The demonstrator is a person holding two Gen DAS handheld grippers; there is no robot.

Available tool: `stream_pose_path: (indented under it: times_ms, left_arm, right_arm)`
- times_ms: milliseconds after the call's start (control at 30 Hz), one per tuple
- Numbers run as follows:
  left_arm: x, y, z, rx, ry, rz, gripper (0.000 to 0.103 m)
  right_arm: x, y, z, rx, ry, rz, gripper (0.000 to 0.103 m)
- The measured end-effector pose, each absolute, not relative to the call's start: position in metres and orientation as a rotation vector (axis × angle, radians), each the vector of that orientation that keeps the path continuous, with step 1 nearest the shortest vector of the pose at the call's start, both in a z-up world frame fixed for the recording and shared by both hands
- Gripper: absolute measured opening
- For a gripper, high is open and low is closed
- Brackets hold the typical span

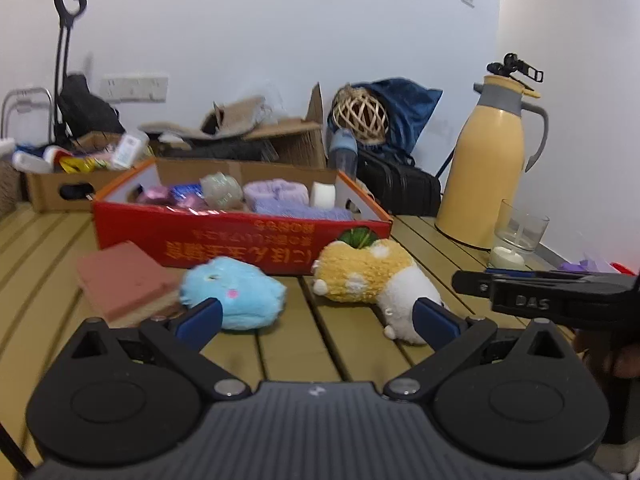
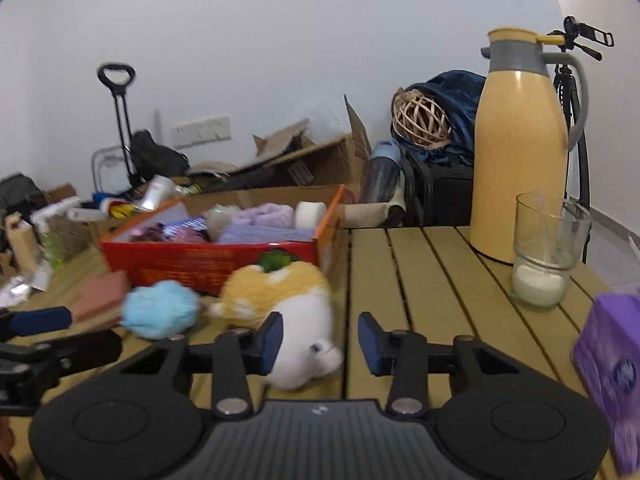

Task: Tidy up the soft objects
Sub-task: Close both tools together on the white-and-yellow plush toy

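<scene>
Red box (image 1: 240, 236) bears yellow upside-down characters; clamp (image 1: 560, 296) reads "DAS".

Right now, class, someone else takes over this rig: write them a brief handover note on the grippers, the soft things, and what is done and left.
Left gripper: open, empty, low over the table.
Right gripper: open, empty, beside the yellow-and-white plush.
Red box: already holds purple towels and other soft items.
Left on the table before the box: blue plush, yellow-and-white plush, pink sponge.
</scene>
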State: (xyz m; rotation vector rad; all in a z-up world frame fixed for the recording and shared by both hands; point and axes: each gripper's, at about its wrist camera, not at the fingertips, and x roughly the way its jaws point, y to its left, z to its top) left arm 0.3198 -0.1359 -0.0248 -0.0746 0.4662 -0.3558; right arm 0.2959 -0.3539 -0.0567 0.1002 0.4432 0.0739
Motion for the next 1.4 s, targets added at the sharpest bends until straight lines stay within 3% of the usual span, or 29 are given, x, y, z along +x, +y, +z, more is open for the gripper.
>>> stream_pose_path:
  times_ms: [167,267,400,500,567,633,700,767,800,833,1000,1167,1233,1267,1400]
  left_arm:
    - [0.339,-0.150,-0.033,-0.106,0.504,-0.369,0.103]
    - [0.342,-0.145,-0.036,-0.131,0.512,-0.345,0.103]
    - [0.348,-0.138,-0.038,-0.150,0.522,-0.319,0.103]
    - [0.351,-0.140,-0.039,-0.151,0.537,-0.333,0.103]
    - [0.353,-0.145,-0.040,-0.159,0.559,-0.355,0.103]
    - [0.353,-0.153,-0.043,-0.178,0.582,-0.391,0.103]
    - [0.353,-0.169,-0.047,-0.173,0.598,-0.430,0.102]
    - [0.358,-0.186,-0.051,-0.138,0.594,-0.442,0.090]
    - [0.364,-0.192,-0.053,-0.119,0.607,-0.432,0.072]
    - [0.368,-0.195,-0.057,-0.113,0.621,-0.434,0.064]
    - [0.363,-0.162,-0.053,-0.134,0.602,-0.459,0.053]
    - [0.361,-0.125,-0.044,-0.200,0.576,-0.315,0.056]
    - [0.362,-0.126,-0.041,-0.280,0.575,-0.367,0.081]
    - [0.363,-0.129,-0.042,-0.298,0.586,-0.376,0.084]
    - [0.367,-0.146,-0.051,-0.269,0.630,-0.370,0.081]
  right_arm:
    - [0.332,-0.366,-0.070,0.099,0.524,0.083,0.037]
    - [0.332,-0.369,-0.074,0.162,0.561,0.217,0.022]
    - [0.326,-0.369,-0.069,0.278,0.563,0.533,0.021]
    - [0.328,-0.370,-0.060,0.237,0.514,0.434,0.025]
    - [0.338,-0.376,-0.058,0.234,0.501,0.353,0.033]
    - [0.352,-0.380,-0.056,0.239,0.490,0.307,0.051]
    - [0.372,-0.378,-0.053,0.204,0.512,0.302,0.052]
    - [0.394,-0.370,-0.053,0.173,0.529,0.335,0.051]
    - [0.405,-0.366,-0.055,0.164,0.549,0.332,0.051]
    - [0.416,-0.364,-0.057,0.155,0.577,0.320,0.051]
    - [0.422,-0.370,-0.061,0.237,0.646,0.332,0.037]
    - [0.388,-0.372,-0.057,0.243,0.658,0.307,0.036]
    - [0.387,-0.374,-0.054,0.266,0.621,0.308,0.038]
    - [0.391,-0.374,-0.053,0.277,0.607,0.308,0.039]
    - [0.419,-0.364,-0.060,0.306,0.668,0.374,0.053]
